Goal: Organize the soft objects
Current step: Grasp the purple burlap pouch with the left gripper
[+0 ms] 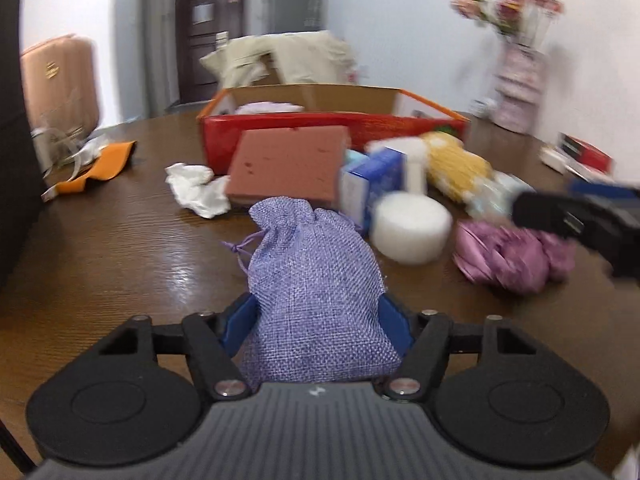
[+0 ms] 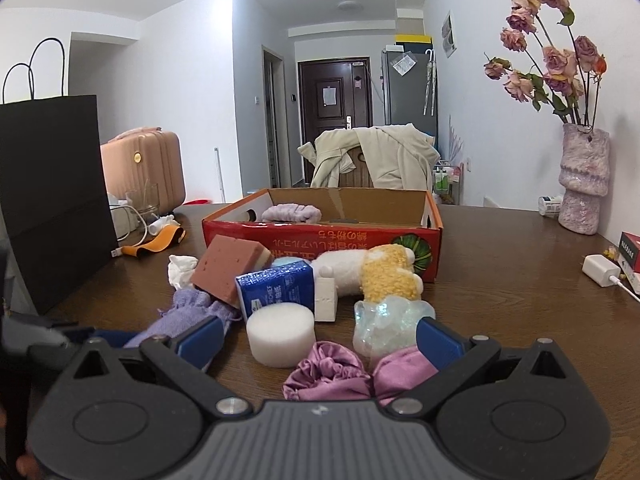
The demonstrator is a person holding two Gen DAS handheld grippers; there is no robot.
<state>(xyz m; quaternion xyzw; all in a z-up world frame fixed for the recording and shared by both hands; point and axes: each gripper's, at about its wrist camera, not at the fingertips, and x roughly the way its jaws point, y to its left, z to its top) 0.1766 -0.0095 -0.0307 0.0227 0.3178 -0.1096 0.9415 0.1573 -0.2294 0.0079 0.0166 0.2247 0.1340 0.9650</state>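
Left gripper (image 1: 316,320) level over the brown wooden table (image 1: 120,248), jaws clamped on the lavender burlap drawstring pouch (image 1: 314,292); right gripper (image 2: 316,338) low, jaws wide, empty, crumpled purple satin cloth (image 2: 328,376) at 6 o'clock; box text unreadable.

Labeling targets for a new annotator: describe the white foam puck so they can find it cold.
Start at the red cardboard box on the brown table; a pile of soft items lies in front of it. At the pile's near edge, before the blue tissue pack, stands the white foam disc. It is the only plain white, flat-topped cylinder there.
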